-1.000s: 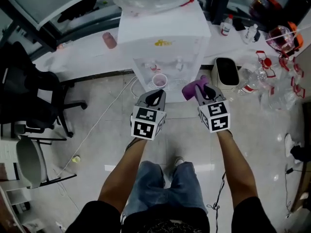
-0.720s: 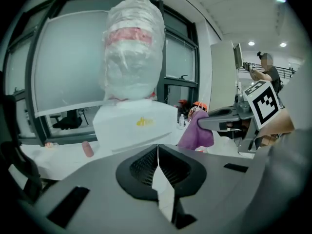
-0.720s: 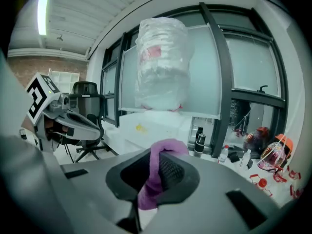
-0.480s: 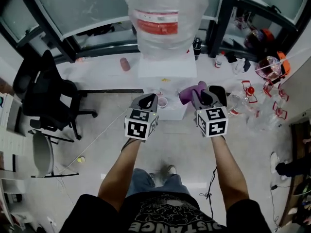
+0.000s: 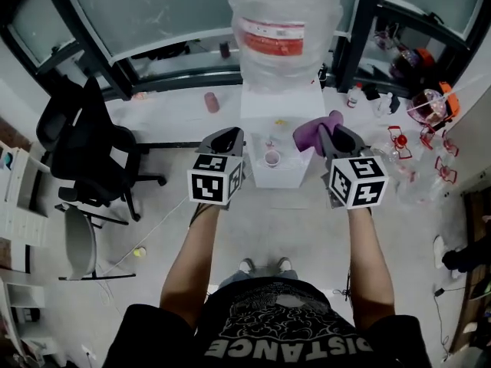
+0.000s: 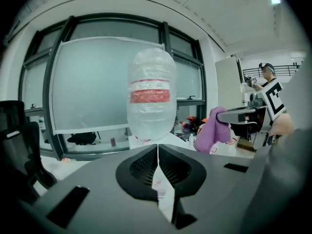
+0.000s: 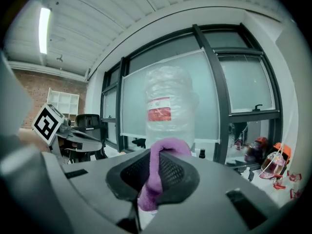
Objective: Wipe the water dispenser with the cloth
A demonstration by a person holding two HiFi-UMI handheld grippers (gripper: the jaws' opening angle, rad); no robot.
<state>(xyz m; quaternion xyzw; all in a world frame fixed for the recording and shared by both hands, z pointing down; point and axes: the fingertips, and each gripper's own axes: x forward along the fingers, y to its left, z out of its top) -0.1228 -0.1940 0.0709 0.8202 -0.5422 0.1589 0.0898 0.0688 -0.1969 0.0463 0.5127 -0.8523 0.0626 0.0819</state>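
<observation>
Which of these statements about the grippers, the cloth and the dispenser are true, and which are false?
1. The right gripper is shut on the cloth. True.
2. The left gripper holds a second cloth. False: its jaws are together with nothing between them.
3. A bottle stands on top of the dispenser. True.
4. The chair is to the right of the dispenser in the head view. False: it is to the left.
</observation>
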